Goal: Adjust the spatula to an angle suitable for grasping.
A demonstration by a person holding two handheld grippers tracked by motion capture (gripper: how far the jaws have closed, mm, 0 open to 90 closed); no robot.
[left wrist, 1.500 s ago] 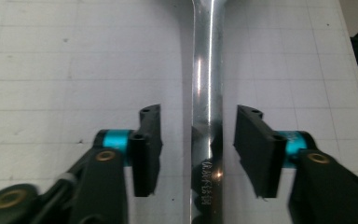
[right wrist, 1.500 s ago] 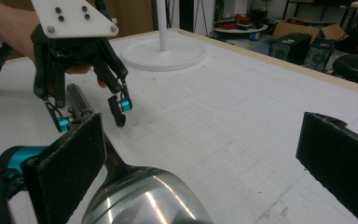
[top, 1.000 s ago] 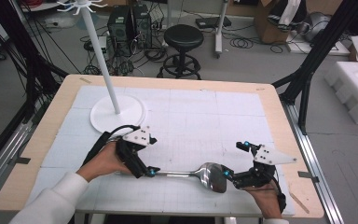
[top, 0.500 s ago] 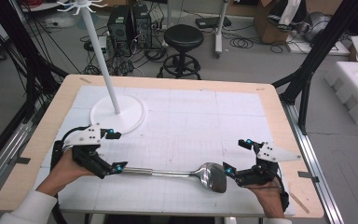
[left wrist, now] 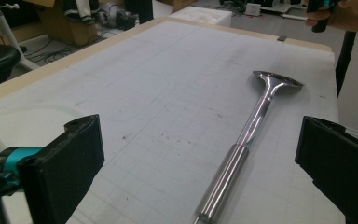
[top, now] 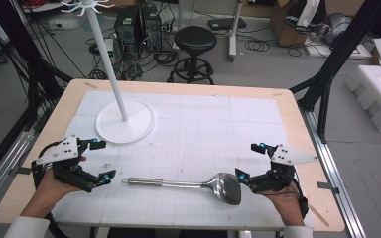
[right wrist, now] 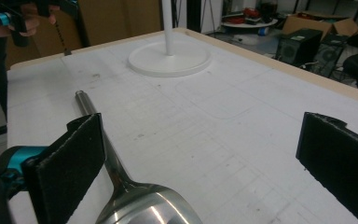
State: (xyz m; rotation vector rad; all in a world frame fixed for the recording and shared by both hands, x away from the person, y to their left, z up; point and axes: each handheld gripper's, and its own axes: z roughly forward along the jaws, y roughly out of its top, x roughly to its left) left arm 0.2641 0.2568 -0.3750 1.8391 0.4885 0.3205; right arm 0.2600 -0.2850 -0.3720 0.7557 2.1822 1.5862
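Note:
A shiny metal ladle (top: 178,183) lies flat near the table's front edge, its handle pointing left and its bowl to the right. My left gripper (top: 103,160) hovers open just left of the handle's end, not touching it. In the left gripper view the ladle (left wrist: 247,135) runs away between the wide-apart jaws. My right gripper (top: 249,160) stands open just right of the bowl. The right gripper view has the ladle (right wrist: 121,182) close to the left jaw, bowl nearest. Both grippers hold nothing.
A white hook stand (top: 114,64) rises from its round base (top: 125,125) at the table's back left, and the base (right wrist: 170,58) is also in the right gripper view. The wooden table rim (top: 178,88) borders the white mat. A stool (top: 195,38), cables and boxes are on the floor behind.
My left gripper has drawn back to the left, off the ladle's handle, and now stands apart from it. The ladle lies still. The right gripper has hardly moved.

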